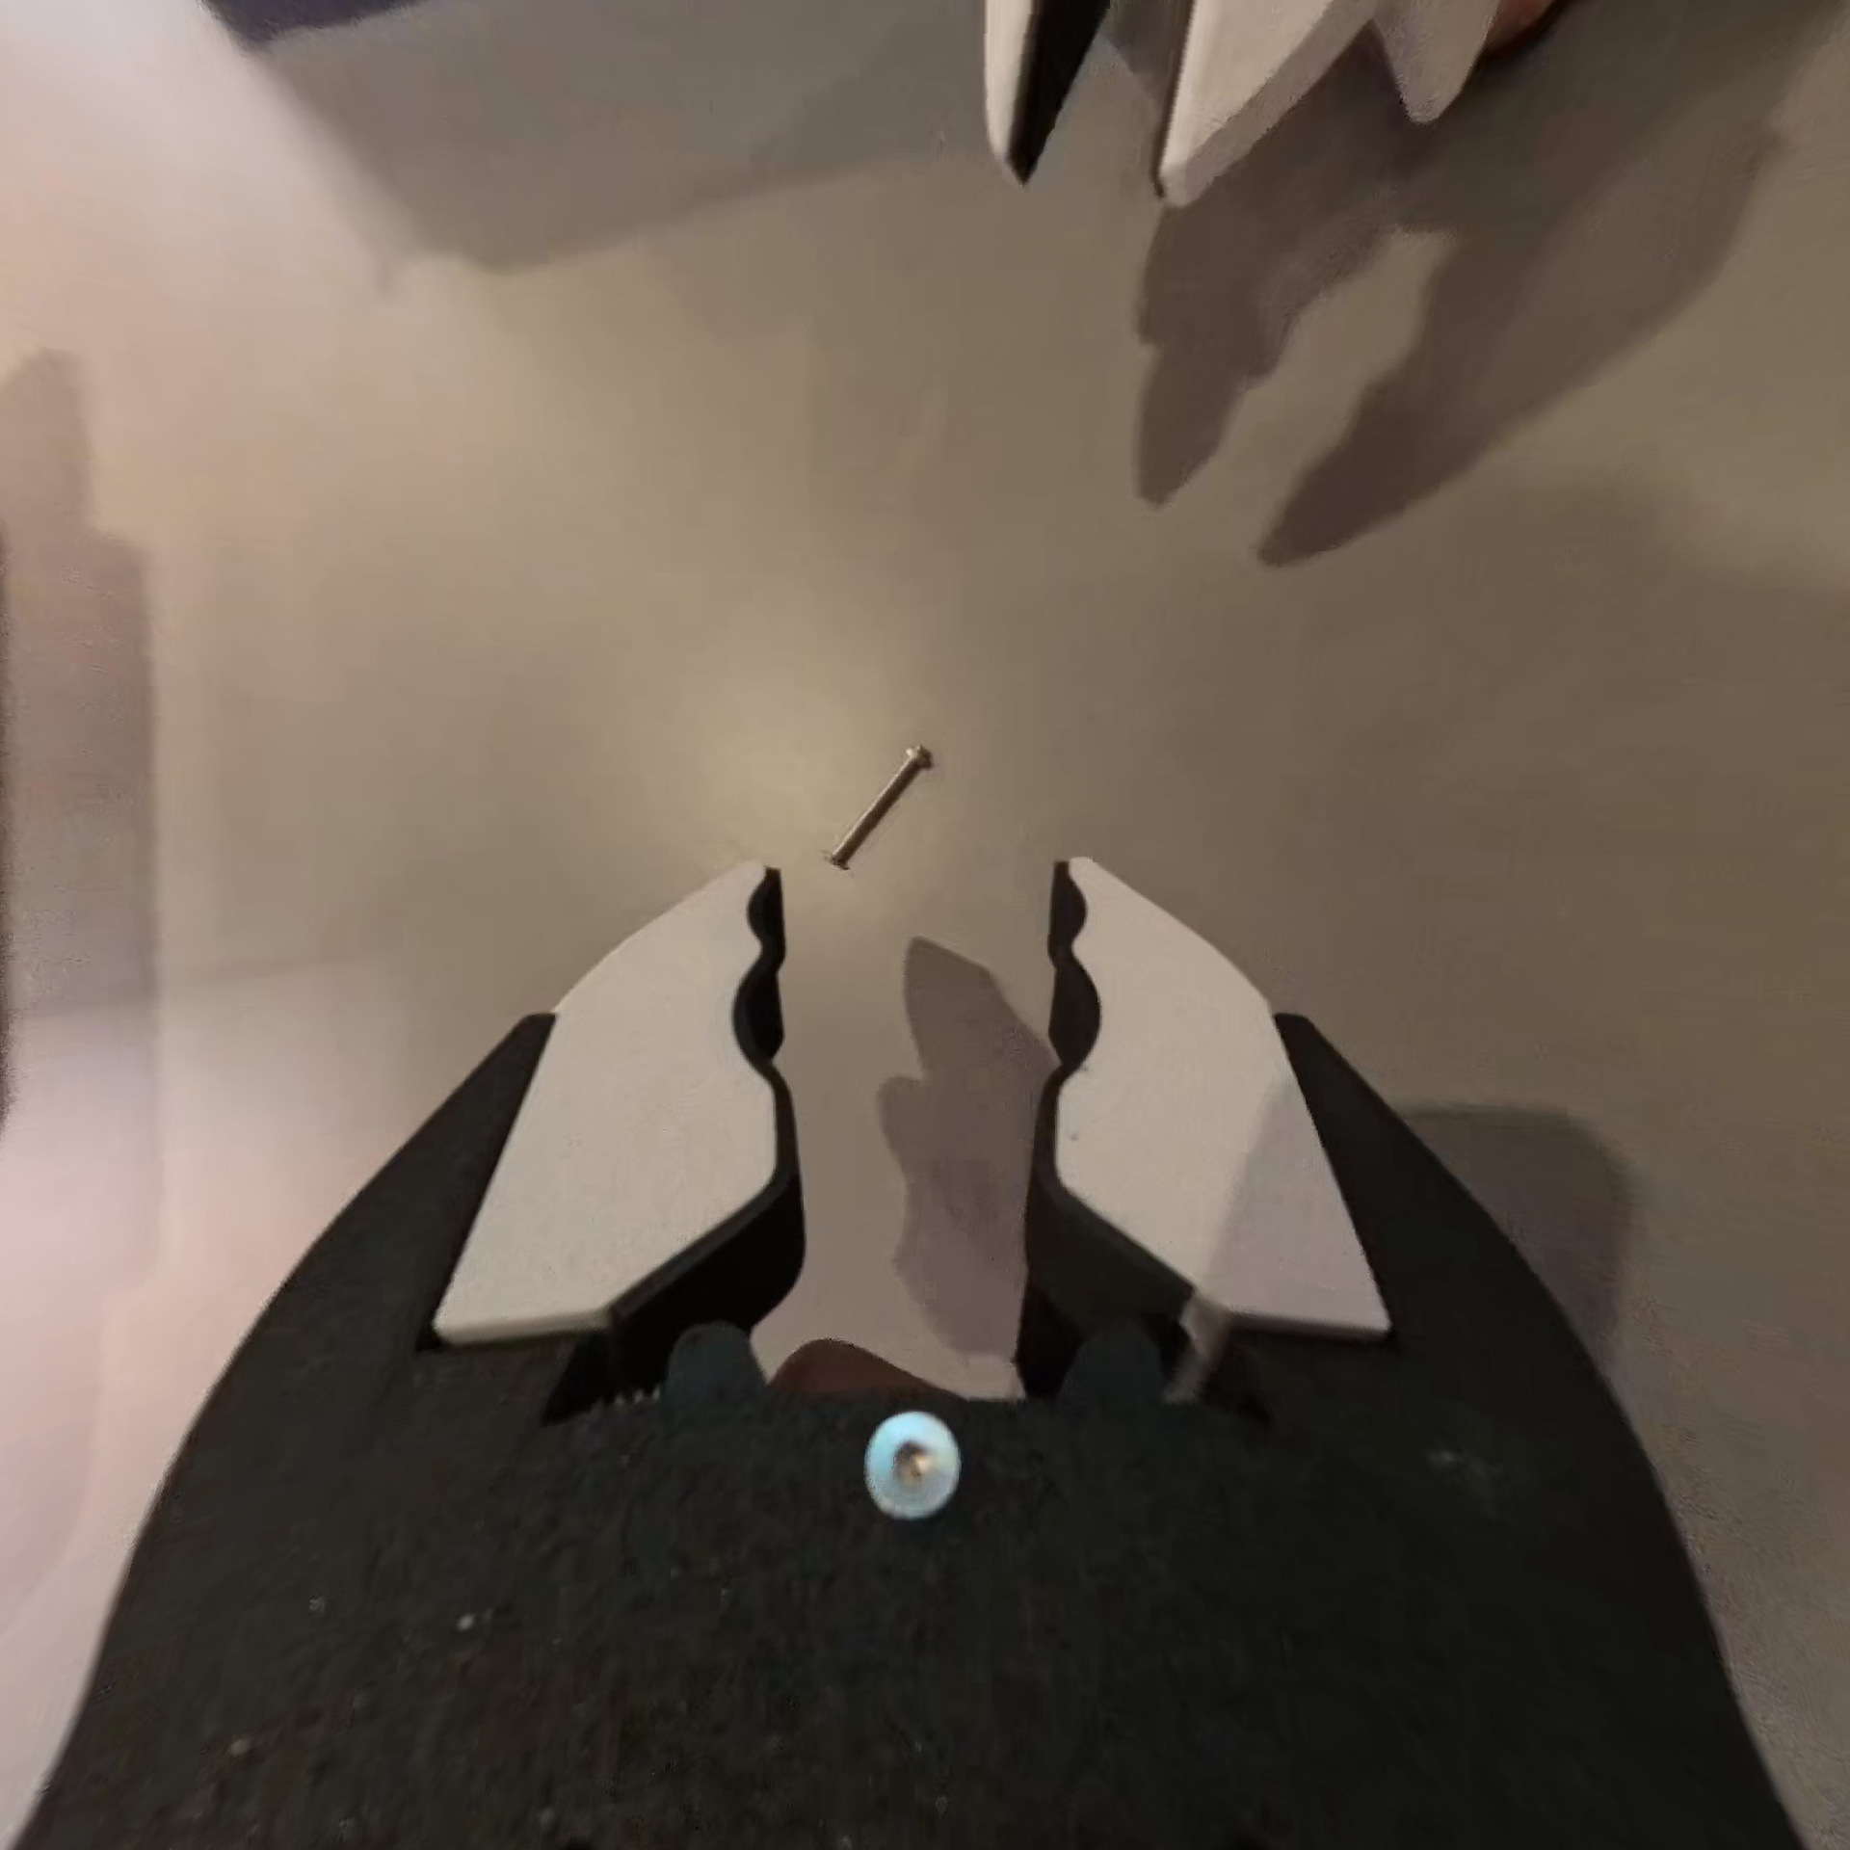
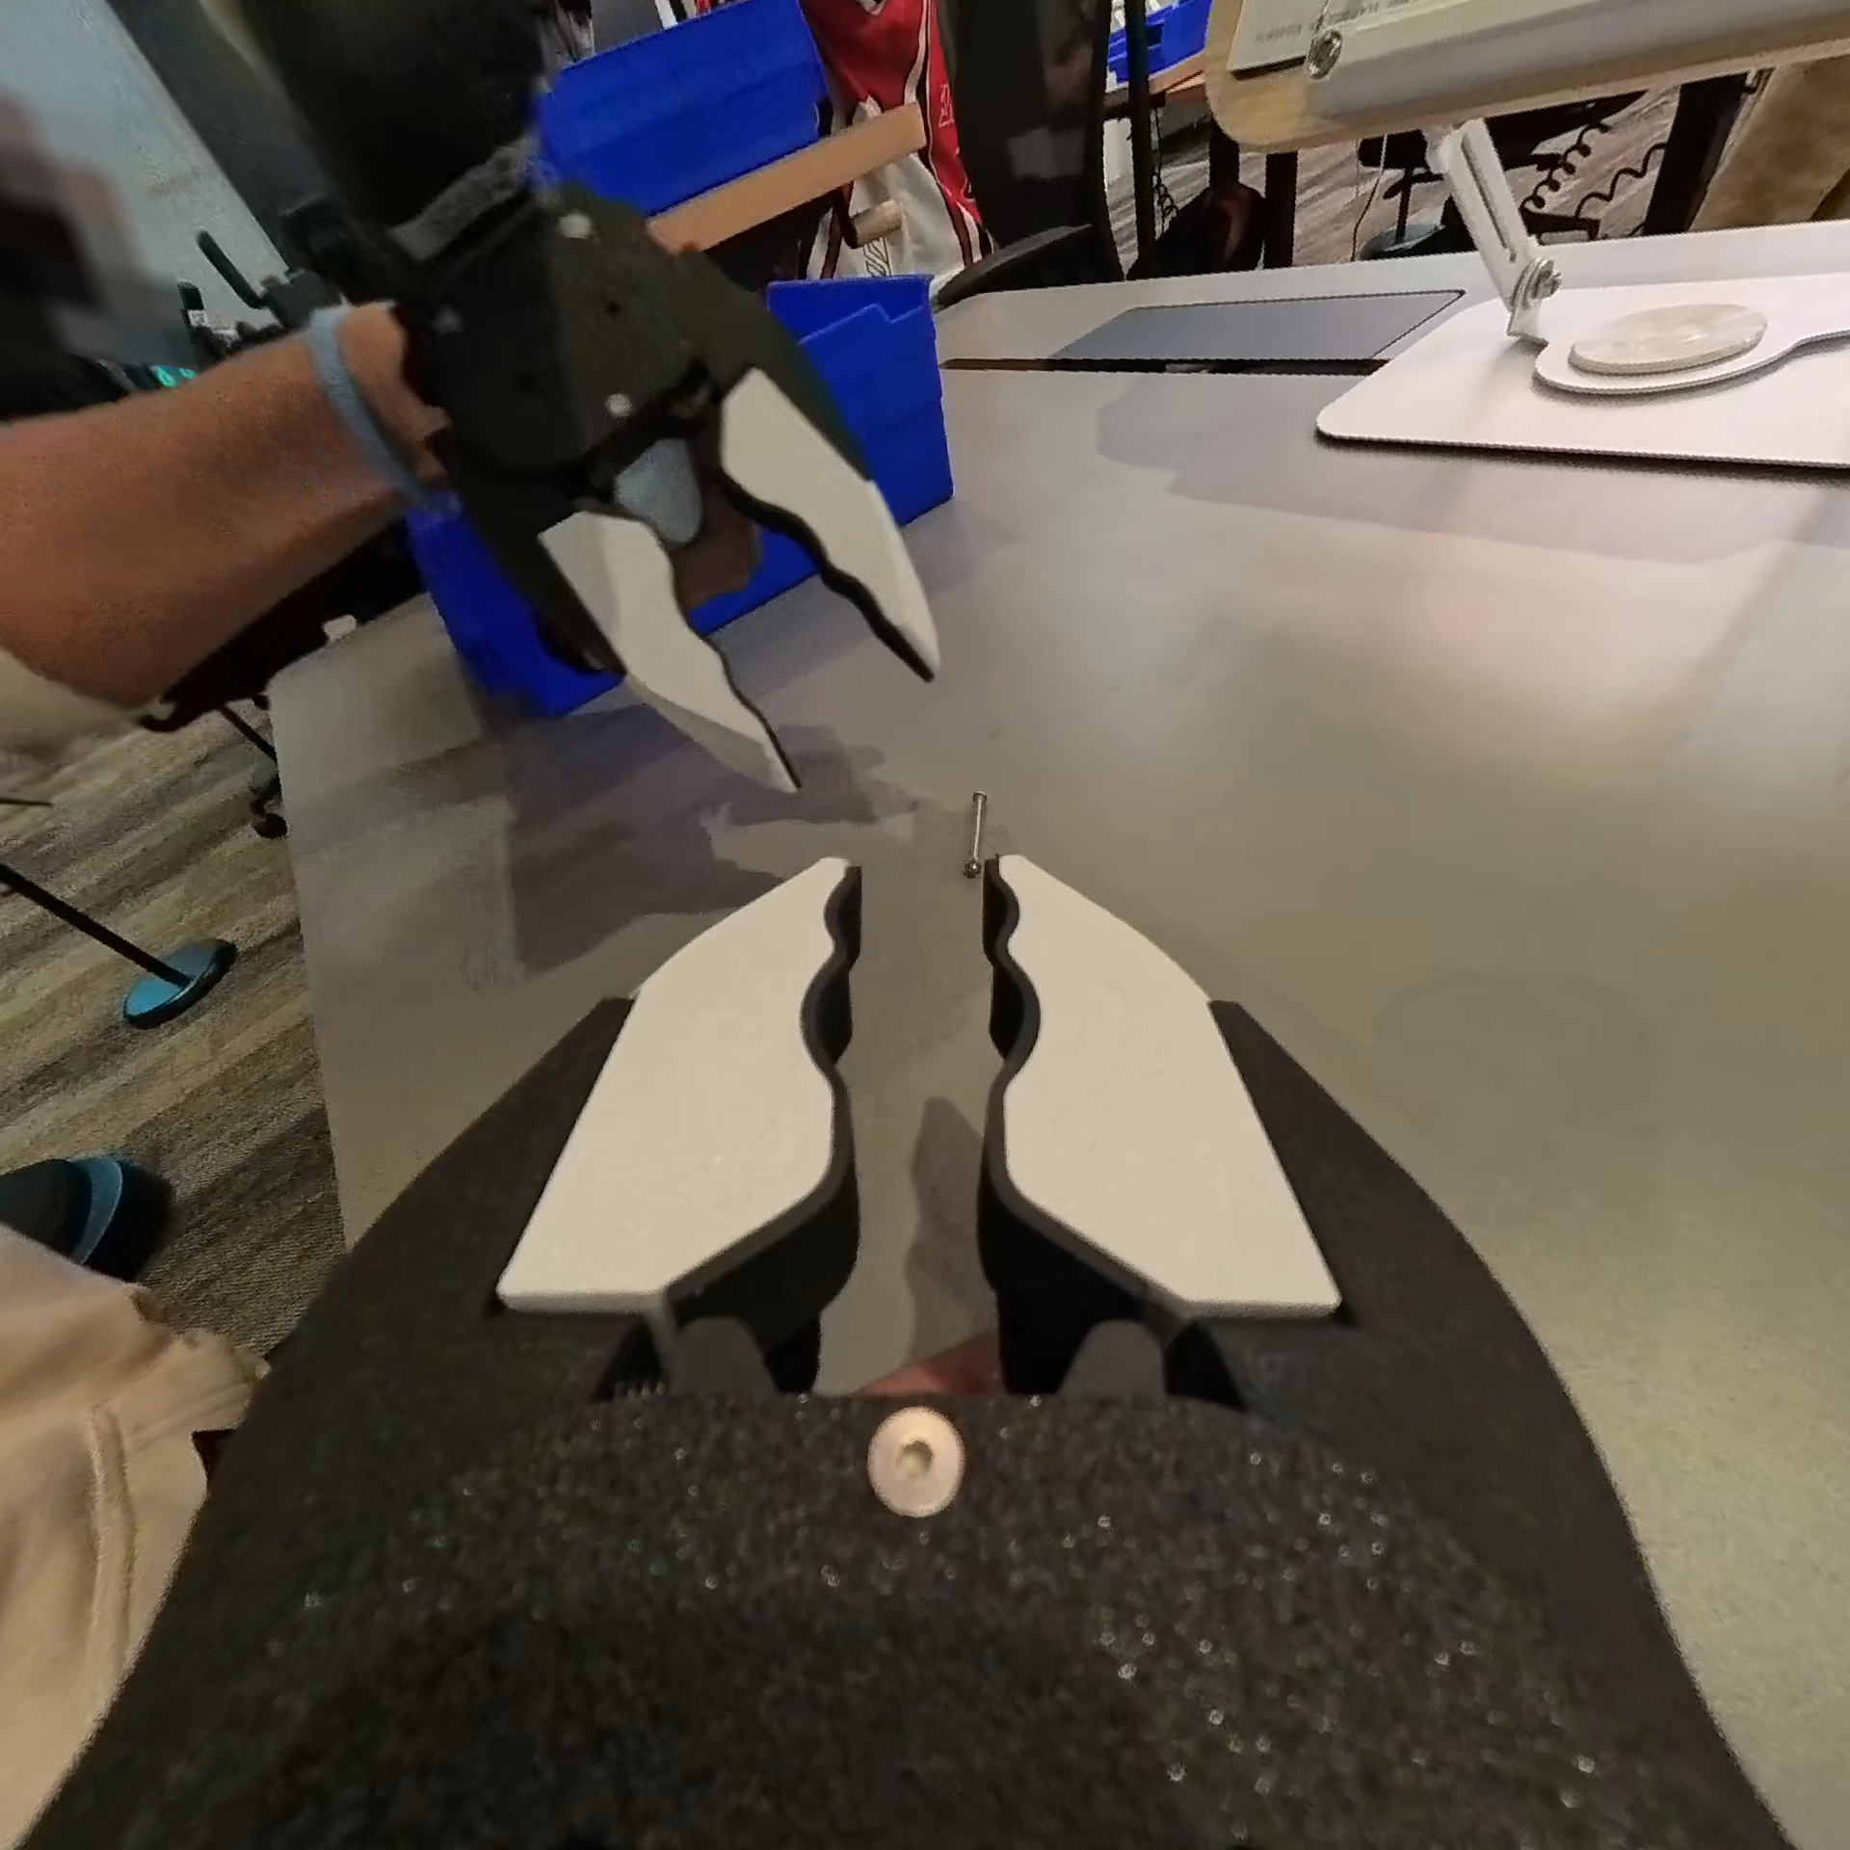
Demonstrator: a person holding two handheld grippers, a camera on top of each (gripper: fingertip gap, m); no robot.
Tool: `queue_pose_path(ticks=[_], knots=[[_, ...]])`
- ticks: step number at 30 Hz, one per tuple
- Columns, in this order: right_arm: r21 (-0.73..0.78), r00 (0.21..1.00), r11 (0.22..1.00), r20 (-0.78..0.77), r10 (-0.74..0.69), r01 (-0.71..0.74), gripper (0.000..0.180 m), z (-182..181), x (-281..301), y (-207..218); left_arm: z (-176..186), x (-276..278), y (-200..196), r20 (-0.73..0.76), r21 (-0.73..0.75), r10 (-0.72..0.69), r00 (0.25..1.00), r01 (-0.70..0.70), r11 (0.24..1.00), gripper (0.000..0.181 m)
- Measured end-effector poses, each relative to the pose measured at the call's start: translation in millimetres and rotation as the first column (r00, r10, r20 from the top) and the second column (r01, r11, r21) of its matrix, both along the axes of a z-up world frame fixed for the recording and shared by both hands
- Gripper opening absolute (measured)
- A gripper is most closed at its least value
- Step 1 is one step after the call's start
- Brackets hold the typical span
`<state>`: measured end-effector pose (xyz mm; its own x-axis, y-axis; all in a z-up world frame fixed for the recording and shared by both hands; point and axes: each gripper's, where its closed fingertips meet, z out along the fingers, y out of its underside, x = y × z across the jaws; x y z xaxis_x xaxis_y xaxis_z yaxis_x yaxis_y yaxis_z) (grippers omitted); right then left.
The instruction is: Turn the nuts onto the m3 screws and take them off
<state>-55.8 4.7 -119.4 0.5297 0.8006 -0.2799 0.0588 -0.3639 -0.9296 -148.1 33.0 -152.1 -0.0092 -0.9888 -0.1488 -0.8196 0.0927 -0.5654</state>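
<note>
A thin metal m3 screw (image 1: 881, 806) lies flat on the grey table (image 1: 1301, 801), just beyond my left gripper (image 1: 916, 876), which is open and empty above the table. The screw (image 2: 974, 836) also shows in the right wrist view, just past the right fingertip of my right gripper (image 2: 921, 866), which is open and empty. The left gripper (image 2: 861, 721) shows there too, held by a hand and pointing down at the table left of the screw. The right gripper (image 1: 1091, 180) shows at the top of the left wrist view. No nut is visible.
Blue plastic bins (image 2: 861, 400) stand at the table's far left edge. A white stand base (image 2: 1602, 400) and a dark mat (image 2: 1261, 325) sit at the back right. The table's left edge (image 2: 300, 901) drops to carpet. A person's forearm (image 2: 180, 521) reaches in from the left. Across from one pair of fingers to the other is roughly 11 centimetres.
</note>
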Motion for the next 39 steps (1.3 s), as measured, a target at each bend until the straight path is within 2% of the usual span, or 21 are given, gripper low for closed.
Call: queue_pose_path(ticks=[2, 5, 10, 18, 21, 26, 32, 36, 39], knots=[[0.001, 1.000, 1.000, 0.002, -0.001, 0.001, 0.022, -0.1, 0.0, 0.1, -9.6, -1.2, 4.0, -0.065, -0.070, -0.066, 0.996, 0.062, 0.996, 0.047], [0.005, 1.000, 1.000, 0.013, -0.009, 0.009, 0.022, -0.9, -0.2, 0.6, -21.3, -2.0, 13.4, -0.144, -0.058, -0.173, 0.974, 0.166, 0.984, 0.044], [0.007, 0.999, 1.000, 0.033, -0.012, 0.012, 0.022, -2.8, -1.2, 0.9, -26.5, 7.2, 17.2, -0.177, -0.135, -0.278, 0.944, 0.257, 0.957, 0.040], [-0.011, 1.000, 1.000, 0.011, -0.027, 0.027, 0.022, -2.2, 1.6, 3.7, -41.2, 8.0, 25.0, -0.218, -0.127, -0.382, 0.898, 0.362, 0.923, 0.032], [-0.019, 1.000, 1.000, 0.014, -0.023, 0.024, 0.022, -3.2, 1.2, 3.9, -41.6, 11.0, 24.6, -0.194, -0.147, -0.397, 0.897, 0.373, 0.916, 0.025], [-0.024, 1.000, 0.999, 0.005, -0.024, 0.024, 0.021, -2.8, 1.8, 4.2, -42.3, 15.6, 18.7, -0.151, -0.131, -0.431, 0.889, 0.415, 0.901, 0.003], [-0.036, 1.000, 0.999, 0.001, -0.004, 0.004, 0.021, -3.6, 0.1, 3.1, -42.1, 10.9, 14.4, -0.168, -0.114, -0.354, 0.920, 0.338, 0.934, 0.002], [0.010, 0.999, 0.999, -0.013, 0.032, -0.031, 0.020, 2.2, -6.3, 0.9, -22.1, 14.2, 10.4, -0.068, -0.031, -0.197, 0.978, 0.195, 0.980, 0.002], [0.049, 0.995, 0.995, 0.048, 0.083, -0.086, 0.020, -0.2, -15.5, -2.7, -0.6, 15.1, 6.3, 0.023, 0.083, -0.036, 0.999, 0.034, 0.996, 0.002]])
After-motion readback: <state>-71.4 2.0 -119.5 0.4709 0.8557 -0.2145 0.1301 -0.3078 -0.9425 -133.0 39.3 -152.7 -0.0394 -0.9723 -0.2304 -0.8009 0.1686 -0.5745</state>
